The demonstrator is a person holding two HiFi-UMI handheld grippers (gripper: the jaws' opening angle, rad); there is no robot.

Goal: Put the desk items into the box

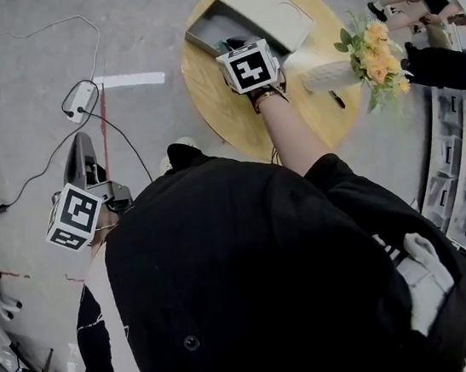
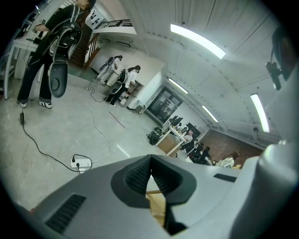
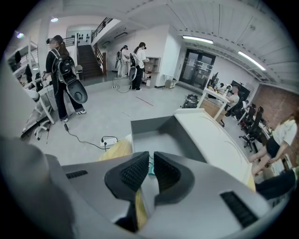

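Right gripper (image 3: 150, 161): at 12 o'clock of round wooden table (image 1: 222, 109), jaws clenched on thin teal item (image 3: 151, 169), just at open grey box (image 1: 209, 26) | Left gripper (image 2: 150, 158): pressed together, empty, over floor at table's 8 o'clock | Flower vase (image 1: 328, 77): 3 o'clock on table

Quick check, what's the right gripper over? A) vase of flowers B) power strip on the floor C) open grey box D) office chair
C: the right gripper hangs at the open grey box on the round table, and its own view looks into the box.
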